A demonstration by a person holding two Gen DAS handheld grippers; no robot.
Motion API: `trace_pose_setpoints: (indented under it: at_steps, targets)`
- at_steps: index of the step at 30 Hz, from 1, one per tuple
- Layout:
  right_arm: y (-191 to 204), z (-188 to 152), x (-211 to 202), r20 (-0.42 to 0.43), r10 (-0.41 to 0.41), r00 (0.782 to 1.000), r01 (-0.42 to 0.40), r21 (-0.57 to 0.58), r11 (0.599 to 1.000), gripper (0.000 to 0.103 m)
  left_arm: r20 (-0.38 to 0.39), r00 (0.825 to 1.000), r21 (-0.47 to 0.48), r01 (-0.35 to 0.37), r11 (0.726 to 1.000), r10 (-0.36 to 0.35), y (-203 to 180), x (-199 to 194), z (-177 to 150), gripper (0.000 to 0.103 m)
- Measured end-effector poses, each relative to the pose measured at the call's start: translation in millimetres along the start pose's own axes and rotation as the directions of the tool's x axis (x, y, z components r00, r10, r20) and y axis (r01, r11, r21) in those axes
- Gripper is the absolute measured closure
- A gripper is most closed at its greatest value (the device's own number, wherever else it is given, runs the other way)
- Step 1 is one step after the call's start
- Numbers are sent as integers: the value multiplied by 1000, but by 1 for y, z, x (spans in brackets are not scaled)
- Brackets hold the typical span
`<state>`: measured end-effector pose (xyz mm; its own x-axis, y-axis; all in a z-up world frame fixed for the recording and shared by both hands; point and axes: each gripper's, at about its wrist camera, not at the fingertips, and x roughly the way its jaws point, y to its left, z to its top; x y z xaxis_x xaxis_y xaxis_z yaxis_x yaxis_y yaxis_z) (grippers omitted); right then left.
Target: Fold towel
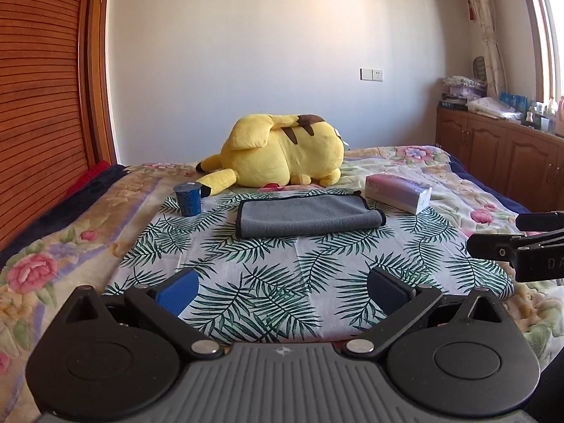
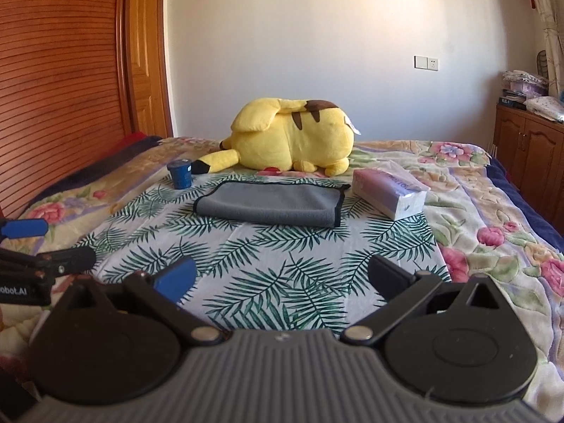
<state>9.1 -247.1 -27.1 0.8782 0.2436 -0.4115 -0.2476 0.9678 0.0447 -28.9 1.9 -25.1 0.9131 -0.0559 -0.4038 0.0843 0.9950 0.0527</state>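
A grey towel with black trim point(image 1: 310, 215) lies folded flat on a leaf-print cloth point(image 1: 282, 282) on the bed; it also shows in the right wrist view point(image 2: 269, 203). My left gripper point(image 1: 283, 287) is open and empty, well short of the towel. My right gripper point(image 2: 282, 276) is open and empty, also short of the towel. The right gripper shows at the right edge of the left wrist view point(image 1: 493, 236), and the left gripper shows at the left edge of the right wrist view point(image 2: 49, 243).
A yellow plush toy point(image 1: 282, 151) lies behind the towel. A blue cup point(image 1: 188, 199) stands to the towel's left and a tissue pack point(image 1: 398, 193) to its right. A wooden wardrobe point(image 1: 38, 105) is left, wooden cabinets point(image 1: 493, 158) right.
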Motion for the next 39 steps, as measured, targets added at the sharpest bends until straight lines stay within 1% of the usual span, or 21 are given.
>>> trace_pose_setpoints:
  at_steps: [5, 15, 23, 28, 39]
  targets:
    - [-2, 0, -4, 26, -10, 1000, 10, 6, 1000, 0, 28, 1000, 2, -13, 1000, 12, 0, -4, 2, 16]
    - [-6, 0, -10, 71, -24, 997, 23, 15, 1000, 0, 55, 998, -38, -21, 999, 24, 8, -8, 6, 16]
    - [-7, 1, -16, 121, -35, 992, 33, 15, 999, 0, 82, 996, -30, -30, 999, 33, 8, -12, 8, 16]
    - [-7, 1, -19, 139, -41, 989, 39, 14, 999, 0, 95, 995, -37, -21, 999, 24, 9, -15, 10, 16]
    - [-8, 1, -22, 166, -57, 984, 55, 18, 998, 0, 112, 993, -26, -43, 999, 46, 10, -18, 9, 16]
